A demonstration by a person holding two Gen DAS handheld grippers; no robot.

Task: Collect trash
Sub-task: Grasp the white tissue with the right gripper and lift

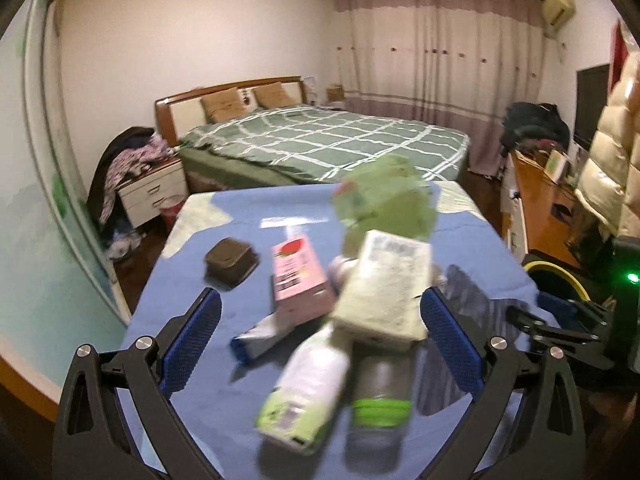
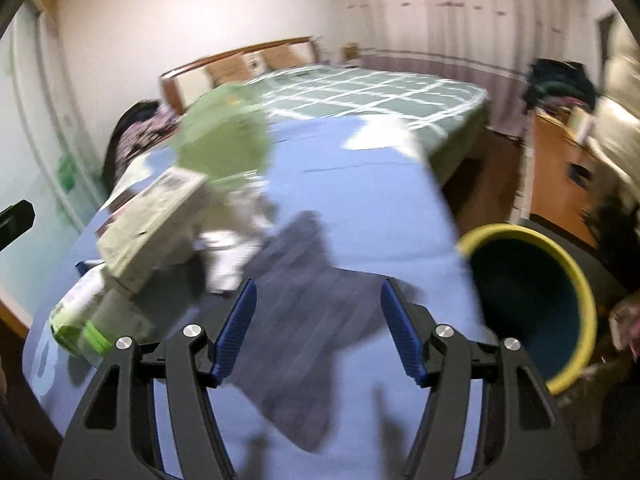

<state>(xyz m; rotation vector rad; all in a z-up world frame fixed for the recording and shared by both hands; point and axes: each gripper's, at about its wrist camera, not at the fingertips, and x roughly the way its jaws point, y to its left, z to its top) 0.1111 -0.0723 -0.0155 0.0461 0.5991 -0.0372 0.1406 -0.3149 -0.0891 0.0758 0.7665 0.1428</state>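
A bedroom with a green checked bed (image 1: 320,140) holds a blue-covered table (image 1: 240,240) in the foreground. On it lies a blurred heap of trash: a pale carton (image 1: 384,288) on top, a pink carton (image 1: 300,280) just left of it, a green-banded bottle (image 1: 380,404) and a white-and-green carton (image 1: 304,392) nearest the camera, a crumpled green bag (image 1: 384,200) behind. A dark square tub (image 1: 230,262) sits apart to the left. The left gripper (image 1: 320,332) stands spread wide around the heap, grasping nothing. The right gripper (image 2: 316,328) is likewise spread over bare cloth, with a yellow-rimmed bin (image 2: 532,304) beside the table's right edge.
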